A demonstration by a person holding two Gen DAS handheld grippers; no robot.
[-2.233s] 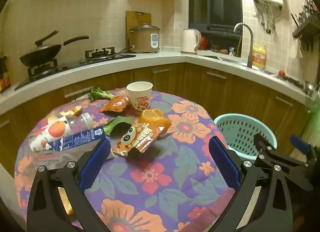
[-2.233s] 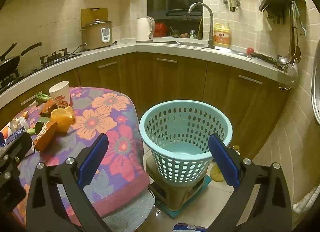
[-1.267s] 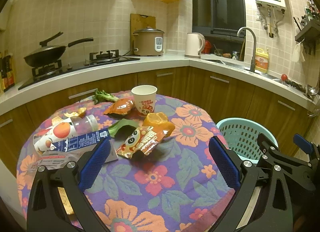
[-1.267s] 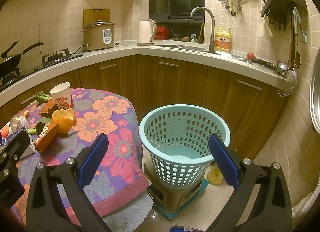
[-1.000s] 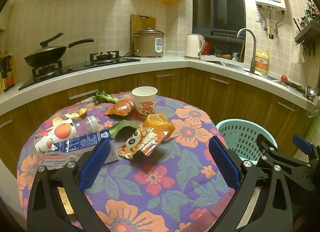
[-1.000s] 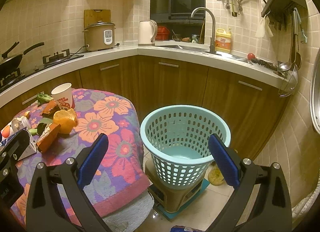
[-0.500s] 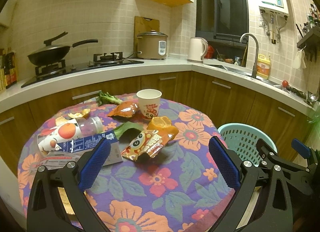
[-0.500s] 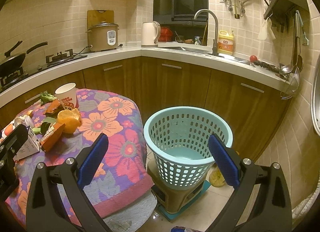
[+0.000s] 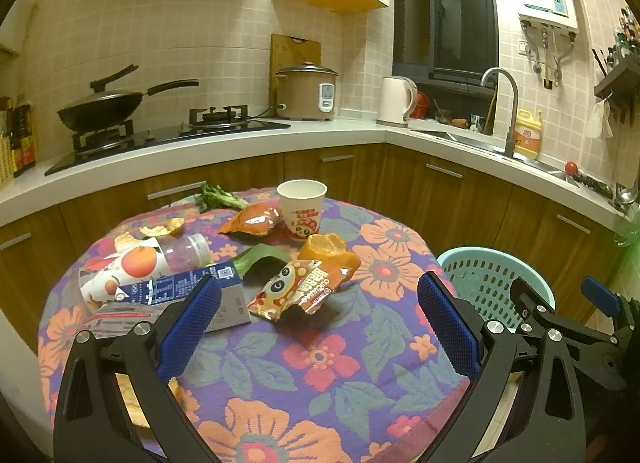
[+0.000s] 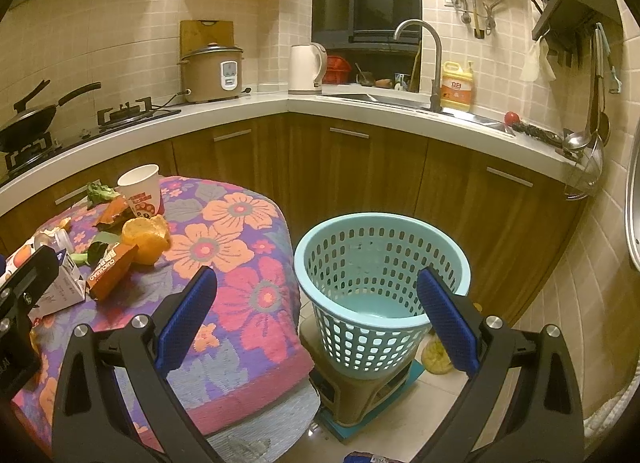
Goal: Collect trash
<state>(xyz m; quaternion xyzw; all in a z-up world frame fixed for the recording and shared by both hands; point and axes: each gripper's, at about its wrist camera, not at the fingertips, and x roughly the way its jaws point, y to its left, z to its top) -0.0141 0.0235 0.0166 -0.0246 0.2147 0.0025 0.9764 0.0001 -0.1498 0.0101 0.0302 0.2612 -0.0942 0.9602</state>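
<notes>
Trash lies on a round table with a flowered cloth [image 9: 320, 359]: a panda snack wrapper [image 9: 296, 289], an orange peel [image 9: 326, 249], a paper cup [image 9: 302, 203], an orange foil bag [image 9: 252, 219], a plastic bottle [image 9: 140, 263], a blue carton [image 9: 180, 289] and green leaves [image 9: 218, 197]. My left gripper [image 9: 318, 323] is open and empty above the table's near side. My right gripper [image 10: 316, 319] is open and empty, in front of a light blue basket [image 10: 380, 287] on a stool right of the table. The basket also shows in the left wrist view [image 9: 492, 275].
A kitchen counter [image 9: 240, 151] curves behind the table with a wok [image 9: 100, 107], a gas hob, a rice cooker [image 9: 306, 93], a kettle [image 9: 394, 101] and a sink tap [image 10: 424, 51]. Wooden cabinets [image 10: 360, 167] stand below. Tiled floor lies around the stool.
Both grippers have risen and drawn back a little, so the table and basket sit slightly lower and smaller in view. Both stay open and empty.
</notes>
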